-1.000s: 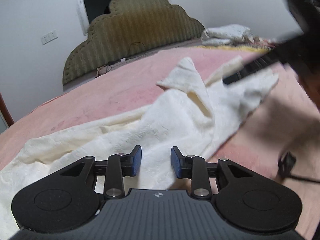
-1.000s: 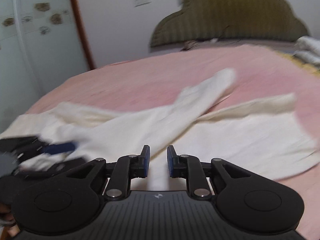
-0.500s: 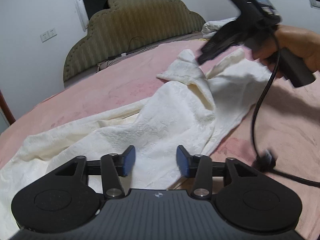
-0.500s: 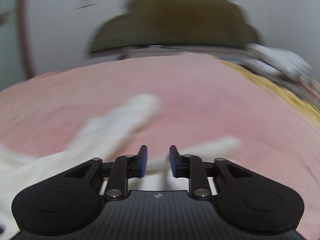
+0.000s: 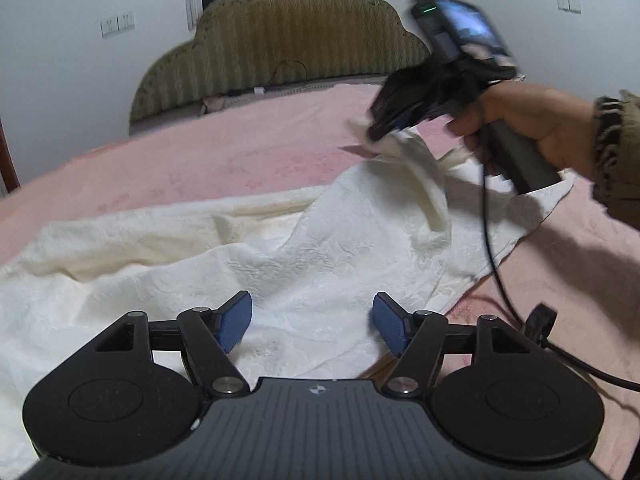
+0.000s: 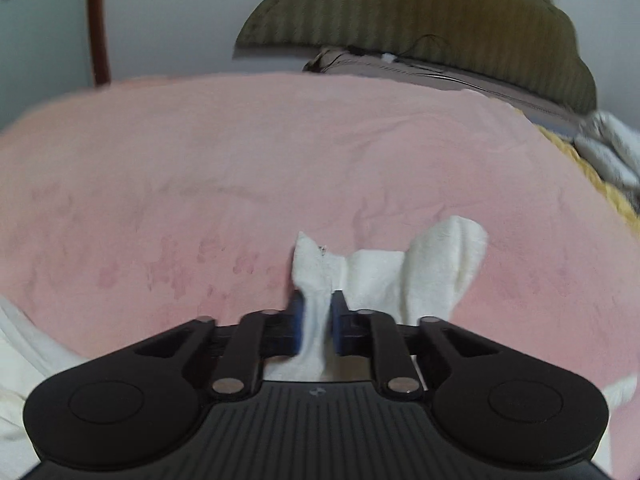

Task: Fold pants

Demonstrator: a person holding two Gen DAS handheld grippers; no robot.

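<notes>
Right wrist view: right gripper (image 6: 316, 320) closing, clamped on cream pants (image 6: 384, 272); left gripper (image 5: 312, 322) opening, empty

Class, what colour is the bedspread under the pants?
Pink bedspread, with faint darker flower prints; the right wrist view shows it best.

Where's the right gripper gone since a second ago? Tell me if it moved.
Yes. In the left wrist view the right gripper moved left toward the headboard, its jaws closing on the pants hem.

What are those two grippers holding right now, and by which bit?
The right gripper is closing on the white pants, pinching the end of one leg. The left gripper holds nothing; its jaws are opening above the cloth.
</notes>
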